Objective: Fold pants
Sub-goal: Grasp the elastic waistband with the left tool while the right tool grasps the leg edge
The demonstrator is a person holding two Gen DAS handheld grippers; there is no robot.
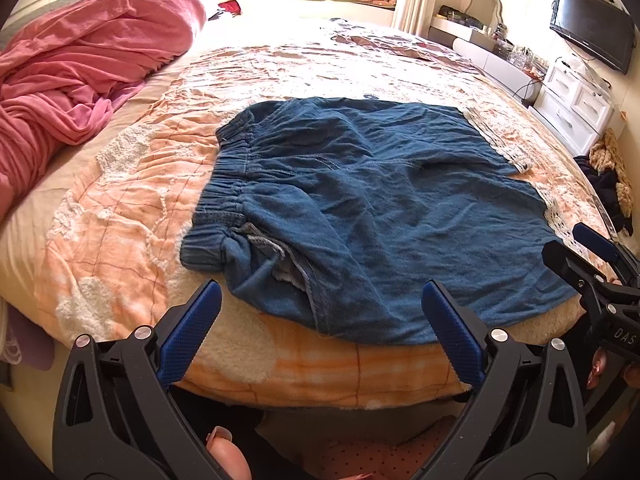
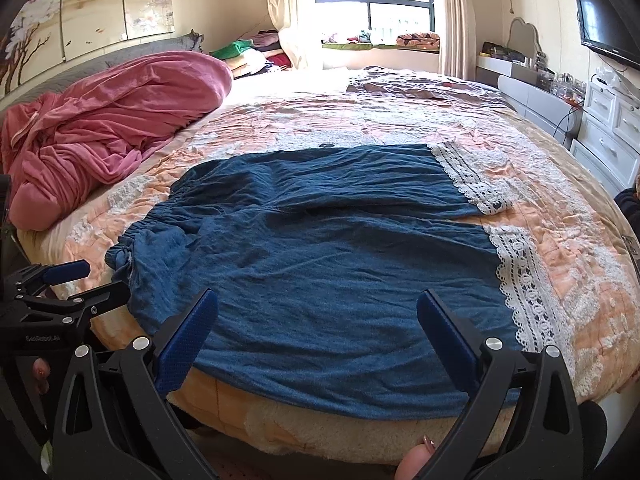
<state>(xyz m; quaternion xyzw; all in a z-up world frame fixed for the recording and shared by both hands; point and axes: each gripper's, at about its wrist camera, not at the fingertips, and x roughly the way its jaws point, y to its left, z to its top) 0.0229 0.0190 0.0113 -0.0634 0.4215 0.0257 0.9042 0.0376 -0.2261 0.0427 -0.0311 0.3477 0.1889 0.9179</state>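
Crinkled blue pants [image 2: 320, 248], lace hems [image 2: 524, 288], flat on quilt [image 1: 120, 240].

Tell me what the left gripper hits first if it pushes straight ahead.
Probably the blue pants: the open left gripper points at their near edge by the pocket opening, low over the bed. Depth is uncertain.

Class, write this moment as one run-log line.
stage: before fold | pants: flat on bed, unfolded | left gripper: open, empty | right gripper: open, empty
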